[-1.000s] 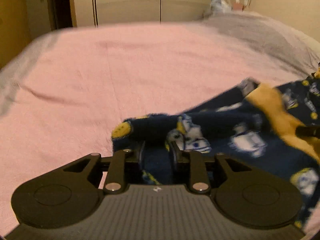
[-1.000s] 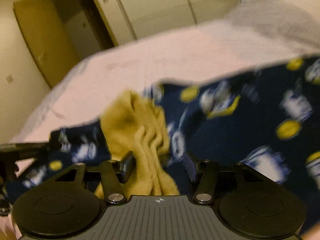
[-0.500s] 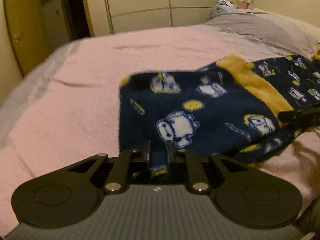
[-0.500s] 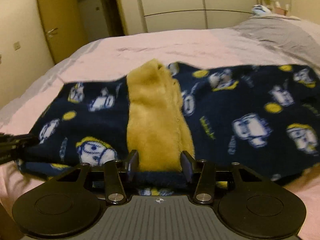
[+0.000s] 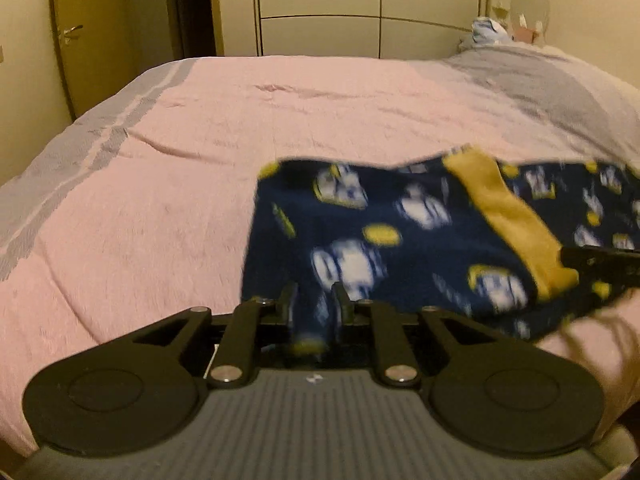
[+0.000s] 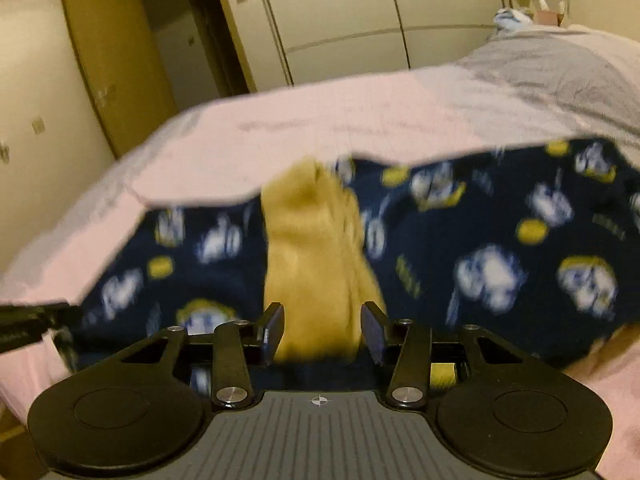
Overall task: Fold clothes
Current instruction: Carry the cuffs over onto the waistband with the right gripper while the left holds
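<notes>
A navy fleece garment (image 5: 380, 248) with white and yellow prints and a mustard-yellow band (image 5: 508, 220) is held over the pink bedspread (image 5: 200, 152). My left gripper (image 5: 314, 300) is shut on the garment's left edge. My right gripper (image 6: 322, 330) is shut on the yellow band (image 6: 316, 256), with navy cloth (image 6: 500, 248) spread to both sides. The right gripper's tip shows at the right edge of the left wrist view (image 5: 600, 260). The left gripper's tip shows at the left edge of the right wrist view (image 6: 36, 318). The cloth is motion-blurred.
The bed has a grey striped border (image 5: 80, 160) at left and a grey pillow area (image 5: 540, 80) at back right. Cream wardrobe doors (image 5: 340, 8) stand behind the bed. A brown door (image 5: 80, 40) is at far left.
Both grippers have moved with the garment, which now looks lower and closer to the bedspread. The right wrist view has tilted. Both grips have held.
</notes>
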`<act>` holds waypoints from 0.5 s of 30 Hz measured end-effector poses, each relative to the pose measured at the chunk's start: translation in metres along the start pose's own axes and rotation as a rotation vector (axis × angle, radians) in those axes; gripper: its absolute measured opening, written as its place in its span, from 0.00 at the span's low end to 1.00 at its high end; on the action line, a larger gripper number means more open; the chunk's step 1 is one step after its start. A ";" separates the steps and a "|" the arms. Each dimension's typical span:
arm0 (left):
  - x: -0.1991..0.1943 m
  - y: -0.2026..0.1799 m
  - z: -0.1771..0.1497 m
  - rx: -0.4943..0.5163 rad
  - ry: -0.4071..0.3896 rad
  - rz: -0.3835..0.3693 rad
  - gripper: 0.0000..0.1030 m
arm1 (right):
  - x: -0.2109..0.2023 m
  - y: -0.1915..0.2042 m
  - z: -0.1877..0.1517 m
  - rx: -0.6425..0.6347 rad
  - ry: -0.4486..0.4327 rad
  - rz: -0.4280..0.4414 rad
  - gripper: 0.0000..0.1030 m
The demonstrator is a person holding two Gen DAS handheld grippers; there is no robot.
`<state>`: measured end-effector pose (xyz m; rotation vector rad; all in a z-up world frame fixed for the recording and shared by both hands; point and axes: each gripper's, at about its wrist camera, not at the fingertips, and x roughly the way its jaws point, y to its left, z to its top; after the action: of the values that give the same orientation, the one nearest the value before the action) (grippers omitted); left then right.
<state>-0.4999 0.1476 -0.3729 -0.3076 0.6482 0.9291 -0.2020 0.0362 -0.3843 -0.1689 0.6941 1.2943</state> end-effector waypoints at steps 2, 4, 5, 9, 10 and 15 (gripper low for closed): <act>0.010 0.008 0.021 -0.008 -0.008 0.012 0.15 | 0.004 0.000 0.022 -0.029 -0.036 0.002 0.33; 0.030 0.010 0.045 -0.026 -0.013 0.008 0.14 | 0.015 0.004 0.045 -0.059 -0.069 0.019 0.21; 0.041 0.011 0.057 -0.036 -0.015 0.005 0.14 | 0.023 0.007 0.055 -0.067 -0.074 0.028 0.21; 0.095 0.003 0.087 -0.034 -0.008 -0.005 0.15 | 0.078 0.026 0.081 -0.107 -0.048 0.079 0.21; 0.109 0.001 0.091 -0.032 0.002 0.001 0.15 | 0.096 0.030 0.084 -0.127 -0.036 0.077 0.21; 0.176 0.012 0.070 -0.070 0.096 0.015 0.16 | 0.170 0.018 0.075 -0.110 0.087 -0.011 0.17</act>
<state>-0.4078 0.3028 -0.4305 -0.4125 0.7080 0.9571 -0.1724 0.2183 -0.4155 -0.3200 0.6956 1.3209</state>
